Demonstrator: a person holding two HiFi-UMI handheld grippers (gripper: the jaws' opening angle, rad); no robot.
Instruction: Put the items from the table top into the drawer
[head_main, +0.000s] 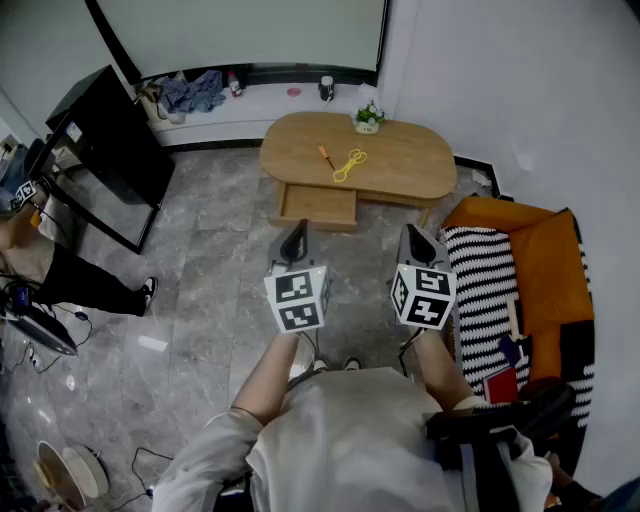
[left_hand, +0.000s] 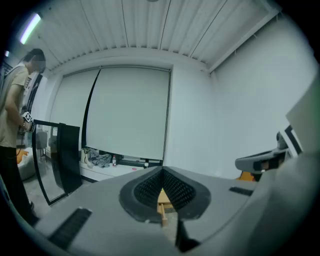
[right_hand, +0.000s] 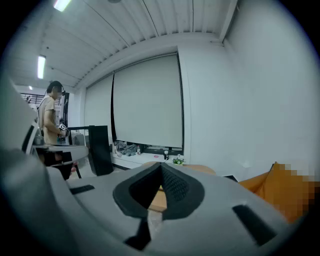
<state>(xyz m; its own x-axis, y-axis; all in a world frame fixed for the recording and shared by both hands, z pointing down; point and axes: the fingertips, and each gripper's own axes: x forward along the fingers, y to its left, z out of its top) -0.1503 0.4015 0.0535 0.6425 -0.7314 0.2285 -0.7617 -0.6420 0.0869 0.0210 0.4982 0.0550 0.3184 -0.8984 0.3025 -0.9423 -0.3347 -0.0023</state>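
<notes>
I am holding both tools out in front of me, well short of the work. The left gripper (head_main: 294, 240) is closed, pads together with nothing between them, and the right gripper (head_main: 416, 241) is closed and empty the same way. Both are pointing slightly downward toward the oval wooden table (head_main: 420, 170), which is standing well ahead of me across bare floor. Its drawer (head_main: 318, 205) is pulled out at the near side, open and waiting. On the tabletop I am seeing a slim orange-handled tool (head_main: 325, 156) and, just beside it to the right, a yellow looped thing (head_main: 350, 164) (scissors perhaps, though it is too small for me to tell). A little potted plant (head_main: 368, 118) is standing apart near the far edge. I am judging the orange tool to be light, stiff and liable to roll, so I would be opening the jaws and closing across the middle of its shaft. The yellow piece looks thin and flat against the wood, so I am expecting it to slide and be hard to get under, and pinching across one loop seems surest. If the plant is going in too, I am thinking pot wall, not leaves, and keeping it upright.
</notes>
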